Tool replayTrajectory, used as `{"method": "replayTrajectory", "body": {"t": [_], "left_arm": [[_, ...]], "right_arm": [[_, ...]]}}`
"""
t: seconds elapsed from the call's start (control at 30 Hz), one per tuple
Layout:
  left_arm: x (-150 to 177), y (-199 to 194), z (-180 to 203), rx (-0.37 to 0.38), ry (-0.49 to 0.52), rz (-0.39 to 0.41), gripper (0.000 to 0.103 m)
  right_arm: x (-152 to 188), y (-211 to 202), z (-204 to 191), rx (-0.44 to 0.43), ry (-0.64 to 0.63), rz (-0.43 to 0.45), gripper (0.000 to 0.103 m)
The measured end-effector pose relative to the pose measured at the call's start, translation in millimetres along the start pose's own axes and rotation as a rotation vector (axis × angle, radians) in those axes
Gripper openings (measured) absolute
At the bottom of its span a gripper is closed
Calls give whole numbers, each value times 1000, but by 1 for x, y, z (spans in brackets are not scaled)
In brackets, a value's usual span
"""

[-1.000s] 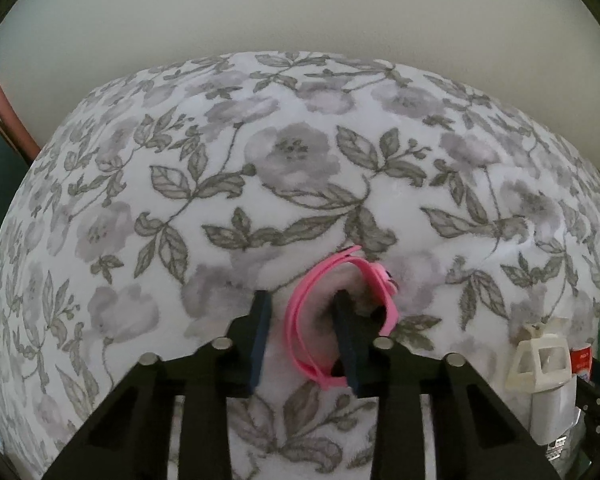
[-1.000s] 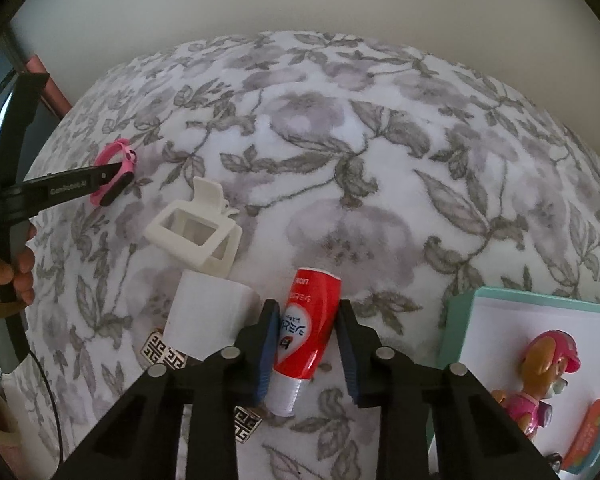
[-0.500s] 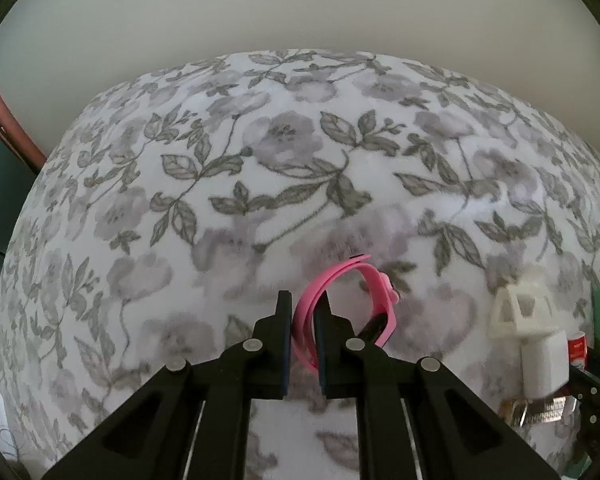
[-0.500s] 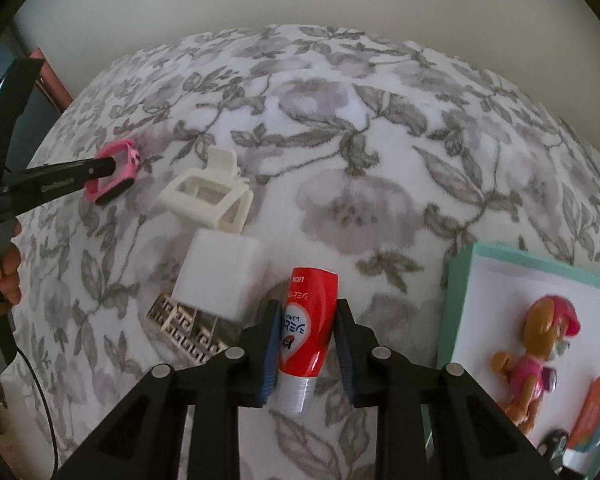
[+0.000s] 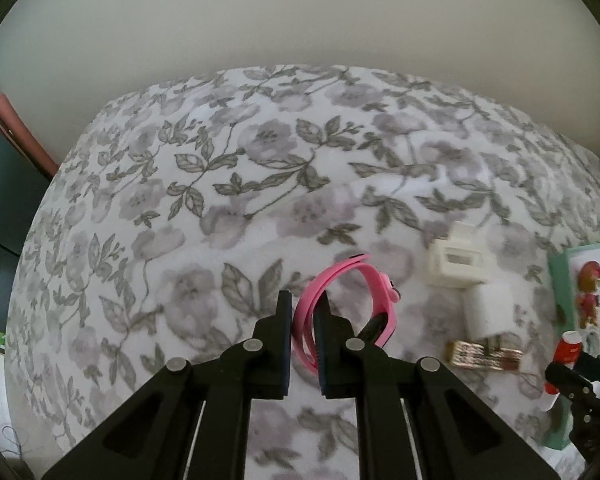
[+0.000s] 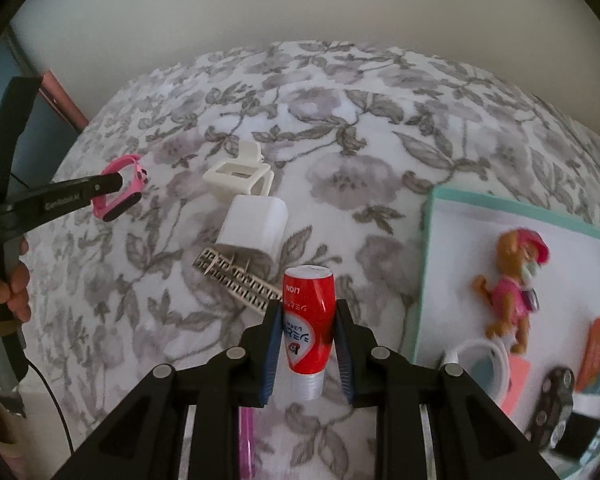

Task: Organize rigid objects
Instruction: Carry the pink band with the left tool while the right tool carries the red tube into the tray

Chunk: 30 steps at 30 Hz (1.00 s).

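My left gripper (image 5: 303, 312) is shut on the strap of a pink watch band (image 5: 352, 304), which hangs lifted above the floral bedspread (image 5: 220, 200). The right wrist view shows that same pink band (image 6: 122, 190) at the far left, pinched by the left gripper's black fingers (image 6: 80, 196). My right gripper (image 6: 308, 320) is shut on a red toothpaste tube (image 6: 308, 320), cap toward the camera, held off the cloth. A teal-rimmed tray (image 6: 426, 264) lies to the right.
A white hair claw (image 6: 240, 176), a white charger plug (image 6: 256, 228) and a patterned metal clip (image 6: 236, 280) lie together mid-bed. The tray holds a toy dog figure (image 6: 512, 280), a white ring (image 6: 484, 364) and other small items. A person's hand (image 6: 8, 288) grips the left handle.
The left jaws closed on the pink band and lifted it. Both grippers rose and shifted toward the right, so the tray has come further into view.
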State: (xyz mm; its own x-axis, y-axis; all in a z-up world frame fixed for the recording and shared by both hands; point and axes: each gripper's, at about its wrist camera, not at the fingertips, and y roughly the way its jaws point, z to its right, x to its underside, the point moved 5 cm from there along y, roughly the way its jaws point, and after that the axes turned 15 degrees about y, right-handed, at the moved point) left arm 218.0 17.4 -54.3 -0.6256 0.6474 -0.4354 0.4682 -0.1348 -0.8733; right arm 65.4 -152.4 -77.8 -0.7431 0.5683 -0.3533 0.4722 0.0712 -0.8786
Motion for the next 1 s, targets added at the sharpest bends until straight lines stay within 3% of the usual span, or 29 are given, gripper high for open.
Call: {"method": "replayTrajectory", "body": {"t": [0.33,0.6,1.0], "left_arm": [[-7,-65,47,25,21,58,10],[-13,-112,111,87,54,131,10],[-5,-125,218,197,111,153,11]], "right_arm": [[14,-54,18,-25,35,71,26],[25,-97,48,-39,102,145,27],[36,-130,109,-37,239,208,27]]}}
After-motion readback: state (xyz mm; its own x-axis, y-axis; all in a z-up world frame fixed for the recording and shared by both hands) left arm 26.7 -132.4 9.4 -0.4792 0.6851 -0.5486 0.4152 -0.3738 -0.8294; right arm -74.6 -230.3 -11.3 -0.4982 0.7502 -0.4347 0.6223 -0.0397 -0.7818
